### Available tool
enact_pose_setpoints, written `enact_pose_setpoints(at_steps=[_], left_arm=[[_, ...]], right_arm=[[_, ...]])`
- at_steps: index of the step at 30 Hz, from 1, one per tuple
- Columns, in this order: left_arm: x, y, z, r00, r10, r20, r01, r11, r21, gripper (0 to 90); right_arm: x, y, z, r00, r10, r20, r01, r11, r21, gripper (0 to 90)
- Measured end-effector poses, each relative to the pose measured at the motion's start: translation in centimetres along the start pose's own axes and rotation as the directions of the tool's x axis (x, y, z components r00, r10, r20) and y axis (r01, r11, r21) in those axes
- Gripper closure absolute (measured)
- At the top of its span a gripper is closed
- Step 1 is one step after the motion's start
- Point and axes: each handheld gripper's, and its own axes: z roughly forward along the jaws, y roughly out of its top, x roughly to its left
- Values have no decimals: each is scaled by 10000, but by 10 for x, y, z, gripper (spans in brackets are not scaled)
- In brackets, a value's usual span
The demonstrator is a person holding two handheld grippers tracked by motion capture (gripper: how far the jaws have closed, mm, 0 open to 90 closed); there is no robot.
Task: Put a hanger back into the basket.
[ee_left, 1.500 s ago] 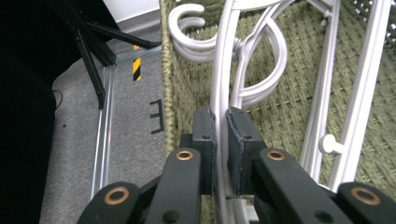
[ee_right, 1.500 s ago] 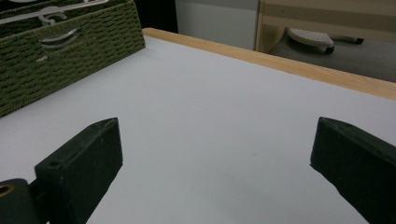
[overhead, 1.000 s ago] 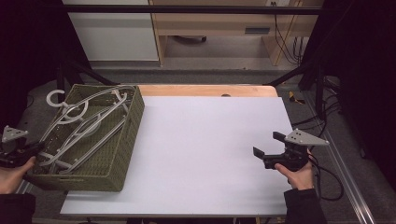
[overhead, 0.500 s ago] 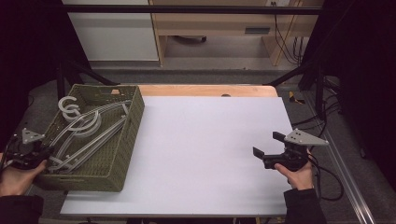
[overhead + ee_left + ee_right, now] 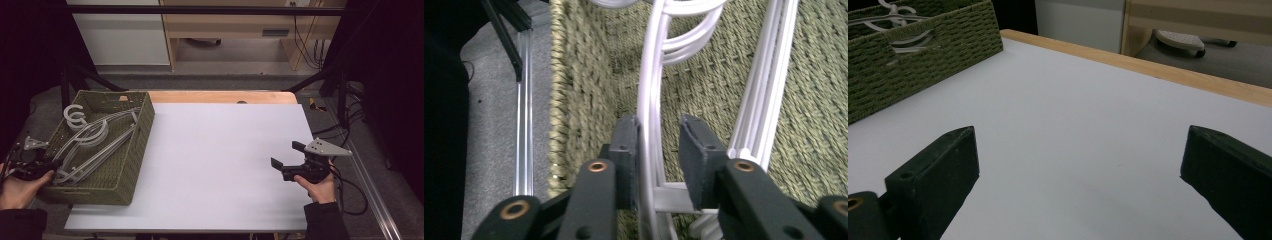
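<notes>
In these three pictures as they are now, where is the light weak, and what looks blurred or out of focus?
High view: the white table is evenly lit, while both sides are nearly black, so the left gripper is dim. Left gripper view: the hanger and the basket look soft, slightly blurred. Right gripper view: the right gripper jaws are dark, little detail; the far background is soft.

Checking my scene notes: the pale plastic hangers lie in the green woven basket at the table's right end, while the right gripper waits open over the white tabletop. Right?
Not quite: the green woven basket with the pale plastic hangers sits at the table's left end, as the high view shows. The right gripper does wait open over the white tabletop.
</notes>
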Motion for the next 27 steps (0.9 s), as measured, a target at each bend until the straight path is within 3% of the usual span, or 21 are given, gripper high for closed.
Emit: enact_pose_setpoints(at_steps=[4,7,8,9,10,11,12,13,14,15,20,24,25,26,27], left_arm=[[0,3,-8,9995,-248,-171,236,9974,-674,650],[-6,6,-16,9990,-433,135,448,9887,-1428,602],[-12,10,-21,9990,-361,278,406,9817,-1860,588],[-12,10,-21,9990,-361,278,406,9817,-1860,567],[-15,11,-23,9986,-363,377,434,9769,-2092,567],[-22,14,-26,9971,-305,703,470,9680,-2465,520],[-22,14,-26,9971,-305,703,470,9680,-2465,499],[-30,18,-28,9942,-283,1038,569,9573,-2835,475],[-30,18,-28,9942,-283,1038,569,9573,-2835,457],[-35,19,-29,9924,-257,1207,612,9518,-3004,457],[-56,27,-35,9773,34,2120,810,9181,-3880,372],[-75,31,-37,9540,417,2970,1022,8858,-4526,312],[-86,34,-37,9422,688,3279,1002,8760,-4719,278],[-86,34,-37,9422,688,3279,1002,8760,-4719,266],[-92,36,-37,9361,823,3419,975,8734,-4771,266]], right_arm=[[0,0,0,10000,12,-7,-12,10000,-9,23],[0,0,0,10000,15,-14,-15,10000,-15,23],[0,0,0,10000,18,-15,-18,10000,-19,23],[0,0,0,10000,18,-15,-18,10000,-19,23],[0,0,0,10000,19,-25,-19,10000,-23,23],[0,0,0,10000,22,-25,-22,10000,-36,22],[0,0,0,10000,22,-25,-22,10000,-36,22],[0,0,0,10000,26,-32,-26,10000,-35,22],[0,0,0,10000,26,-32,-26,10000,-35,22],[0,0,0,10000,26,-34,-26,10000,-41,22],[0,0,-1,9999,102,-18,-102,9998,-157,21],[0,0,-2,10000,90,-14,-90,9996,-263,21],[0,0,-3,9999,120,-44,-122,9995,-291,20],[0,0,-3,9999,120,-44,-122,9995,-291,20],[0,0,-3,9999,126,-48,-128,9994,-313,20]])
